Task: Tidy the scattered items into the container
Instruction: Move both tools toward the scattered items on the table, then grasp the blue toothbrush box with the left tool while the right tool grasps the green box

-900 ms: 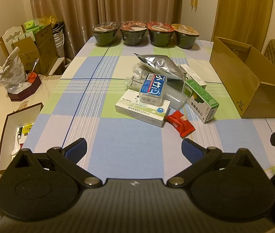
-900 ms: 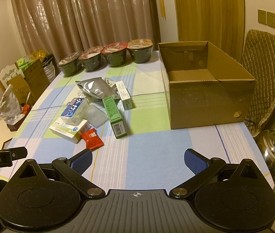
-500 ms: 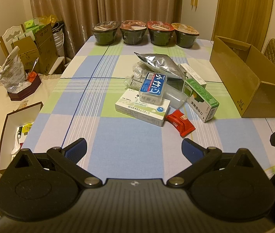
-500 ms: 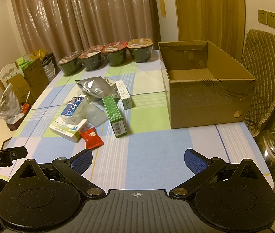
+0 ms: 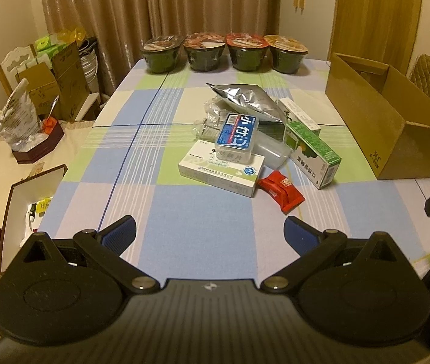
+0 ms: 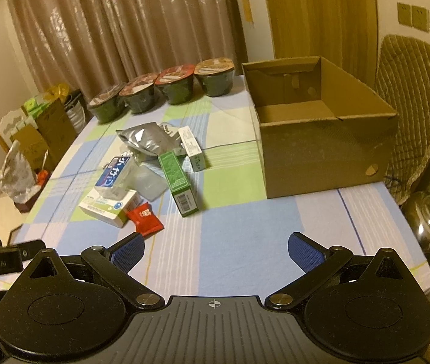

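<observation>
green carton [image 6: 179,184] flat, long axis toward noodle bowls [image 6: 176,87]

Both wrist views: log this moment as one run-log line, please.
phase: pre-grasp | left gripper: open, empty | right gripper: open, empty | cardboard box: empty | pile: on table, untouched
</observation>
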Demonstrator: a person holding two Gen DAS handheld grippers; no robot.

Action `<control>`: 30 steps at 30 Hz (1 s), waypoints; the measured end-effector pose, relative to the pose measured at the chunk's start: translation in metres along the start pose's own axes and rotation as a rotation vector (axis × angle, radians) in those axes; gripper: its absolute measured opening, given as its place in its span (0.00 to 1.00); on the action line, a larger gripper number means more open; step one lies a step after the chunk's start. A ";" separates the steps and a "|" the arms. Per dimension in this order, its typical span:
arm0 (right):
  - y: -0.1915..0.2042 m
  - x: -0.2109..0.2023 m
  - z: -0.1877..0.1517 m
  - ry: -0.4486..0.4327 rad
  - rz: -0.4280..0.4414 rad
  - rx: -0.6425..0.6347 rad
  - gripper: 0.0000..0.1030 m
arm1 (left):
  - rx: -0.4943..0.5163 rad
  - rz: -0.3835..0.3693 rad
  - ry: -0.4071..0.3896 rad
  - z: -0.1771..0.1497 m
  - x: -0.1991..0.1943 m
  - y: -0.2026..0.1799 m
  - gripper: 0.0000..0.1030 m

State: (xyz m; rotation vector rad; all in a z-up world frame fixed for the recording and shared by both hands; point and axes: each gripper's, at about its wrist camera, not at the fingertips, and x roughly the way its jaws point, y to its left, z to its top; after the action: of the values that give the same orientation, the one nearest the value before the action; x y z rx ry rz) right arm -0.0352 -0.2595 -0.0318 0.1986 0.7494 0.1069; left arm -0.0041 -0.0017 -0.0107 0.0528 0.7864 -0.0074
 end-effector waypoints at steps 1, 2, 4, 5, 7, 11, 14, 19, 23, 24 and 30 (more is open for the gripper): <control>0.000 0.000 0.001 0.003 -0.003 0.000 1.00 | 0.005 0.000 -0.001 0.000 -0.001 -0.001 0.99; 0.001 -0.001 0.002 0.007 -0.004 -0.002 1.00 | 0.009 -0.002 -0.001 0.002 -0.001 -0.001 0.99; 0.003 -0.002 0.004 0.007 0.000 -0.009 1.00 | 0.019 -0.009 0.001 0.003 -0.003 -0.002 0.99; 0.003 -0.004 0.005 -0.008 0.005 -0.012 1.00 | 0.022 -0.014 0.002 0.005 -0.003 -0.002 0.99; 0.007 -0.007 0.008 -0.053 0.008 -0.041 1.00 | 0.028 -0.030 -0.006 0.007 -0.006 -0.001 0.99; 0.023 -0.003 0.016 -0.088 0.021 -0.143 1.00 | 0.023 -0.077 -0.027 0.016 -0.007 0.003 0.99; 0.031 0.008 0.026 -0.079 0.056 -0.173 1.00 | 0.037 -0.093 -0.030 0.028 0.000 0.005 0.99; 0.039 0.042 0.048 -0.028 0.093 -0.212 1.00 | 0.066 -0.095 -0.013 0.049 0.024 0.014 0.99; 0.047 0.076 0.060 0.010 0.090 -0.272 1.00 | 0.094 -0.106 0.007 0.062 0.050 0.024 0.99; 0.049 0.086 0.063 0.015 0.095 -0.286 1.00 | 0.093 -0.108 0.012 0.066 0.057 0.026 0.99; 0.053 0.138 0.075 0.061 0.113 -0.344 1.00 | 0.114 -0.125 0.029 0.083 0.096 0.025 0.98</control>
State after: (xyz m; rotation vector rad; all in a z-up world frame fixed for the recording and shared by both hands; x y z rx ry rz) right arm 0.1154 -0.1952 -0.0585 -0.0904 0.7682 0.3474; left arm 0.1230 0.0202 -0.0187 0.1118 0.8168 -0.1703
